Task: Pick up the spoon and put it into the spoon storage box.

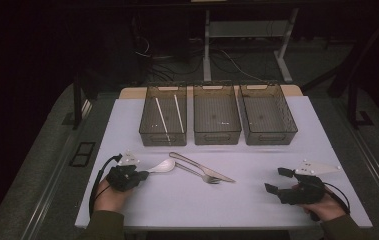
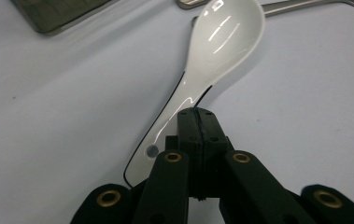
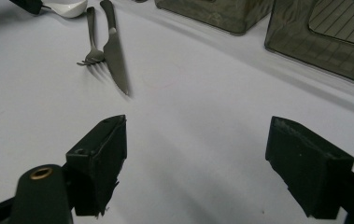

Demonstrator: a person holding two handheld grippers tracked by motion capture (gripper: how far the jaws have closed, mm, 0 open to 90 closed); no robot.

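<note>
L tool [image 2: 197, 122] clamped w/ jaws together on white ceramic spoon [image 2: 212, 51] handle, spoon on desk [image 1: 177, 200]. R tool [image 3: 195, 163] wide open, empty, nr fork [image 3: 91, 39] & knife [image 3: 115, 49].

No readable text, label or number anywhere — none legible.

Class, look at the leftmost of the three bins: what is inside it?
Inside the leftmost bin lie two pale chopsticks, side by side on its floor. The dim, tinted near wall partly veils their lower ends, so anything smaller there cannot be told.
</note>
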